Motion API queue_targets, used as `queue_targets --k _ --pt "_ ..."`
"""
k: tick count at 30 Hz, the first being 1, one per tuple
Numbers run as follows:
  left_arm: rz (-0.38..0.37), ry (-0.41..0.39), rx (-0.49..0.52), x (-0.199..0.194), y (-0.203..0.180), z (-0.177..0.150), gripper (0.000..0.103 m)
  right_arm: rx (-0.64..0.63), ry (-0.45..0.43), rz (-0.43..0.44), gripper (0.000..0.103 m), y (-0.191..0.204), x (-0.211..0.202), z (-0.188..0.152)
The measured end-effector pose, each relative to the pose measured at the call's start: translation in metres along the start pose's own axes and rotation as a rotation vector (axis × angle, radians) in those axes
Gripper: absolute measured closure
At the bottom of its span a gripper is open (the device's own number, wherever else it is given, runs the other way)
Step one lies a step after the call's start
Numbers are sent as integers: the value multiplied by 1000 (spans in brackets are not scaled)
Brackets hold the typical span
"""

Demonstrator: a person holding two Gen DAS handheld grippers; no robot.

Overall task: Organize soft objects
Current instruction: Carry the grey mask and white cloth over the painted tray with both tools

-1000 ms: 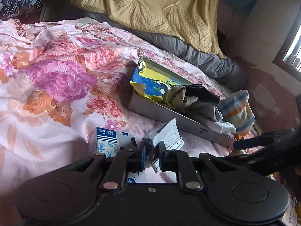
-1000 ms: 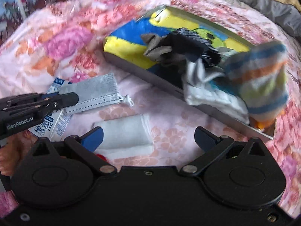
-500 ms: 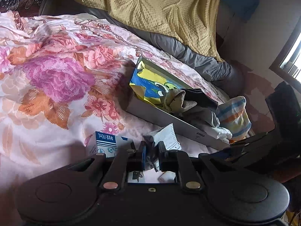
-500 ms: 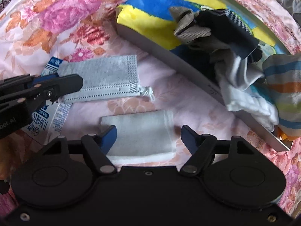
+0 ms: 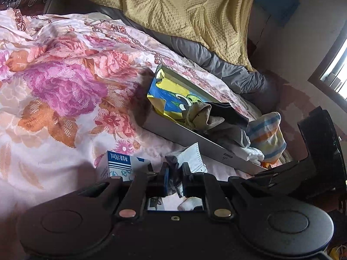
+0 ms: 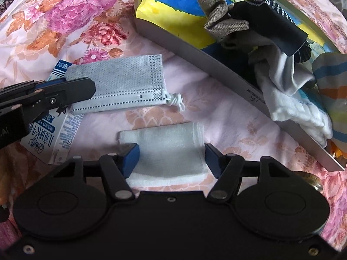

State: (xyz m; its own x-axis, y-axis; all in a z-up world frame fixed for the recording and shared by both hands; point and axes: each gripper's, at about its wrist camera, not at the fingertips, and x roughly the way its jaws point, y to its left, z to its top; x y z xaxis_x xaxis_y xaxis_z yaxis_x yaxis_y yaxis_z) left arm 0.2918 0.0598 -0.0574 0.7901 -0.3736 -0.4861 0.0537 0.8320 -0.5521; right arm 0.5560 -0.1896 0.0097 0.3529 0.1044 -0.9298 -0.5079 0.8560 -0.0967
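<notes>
We had the folded white cloth (image 6: 167, 149) lying flat on the quilt (image 6: 227, 117), just in front of the box (image 6: 195, 52), on its near side. It looked light, limp and thin, so we judged it would sag and unfold if lifted by one edge; pinching across its folded middle seemed the safer hold. Our right gripper (image 6: 171, 155) stood over it with the jaws closing, one pad at each side edge of the cloth, and the cloth between them was not yet squeezed.

Our left gripper (image 5: 174, 177) was nearly shut on the end of the grey mask (image 6: 121, 86), which lay in front of the box as well, to the cloth's far left. The mask looked just as light and floppy, with its ear loop (image 6: 176, 101) trailing loose, and that loop could catch.

A milk carton (image 6: 58, 134) lay under the mask's held end, stiff and no part of the soft lot. The box already held a heap of socks (image 6: 249, 21) and a striped one (image 6: 331, 86) at its right end, so we judged the free room was at its left end, over the yellow and blue lining (image 6: 173, 10)
</notes>
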Motion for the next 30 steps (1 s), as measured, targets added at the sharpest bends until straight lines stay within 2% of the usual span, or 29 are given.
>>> queue_targets --k 3,5,11,21,30 --pt "-4 2 -7 0 1 0 92 -7 -11 2 58 0 -1 -2" --pt "-3 3 -4 0 1 0 92 -28 -19 -2 75 4 -3 -3" --pt "-8 -3 1 0 1 0 93 -108 -42 -11 92 25 -10 -6" --pt "-43 -83 14 -11 -5 2 95 -194 -143 -110 99 50 -28 -21" --pt "-53 -191 68 -27 -19 19 95 -169 -372 -203 99 50 -84 -24"
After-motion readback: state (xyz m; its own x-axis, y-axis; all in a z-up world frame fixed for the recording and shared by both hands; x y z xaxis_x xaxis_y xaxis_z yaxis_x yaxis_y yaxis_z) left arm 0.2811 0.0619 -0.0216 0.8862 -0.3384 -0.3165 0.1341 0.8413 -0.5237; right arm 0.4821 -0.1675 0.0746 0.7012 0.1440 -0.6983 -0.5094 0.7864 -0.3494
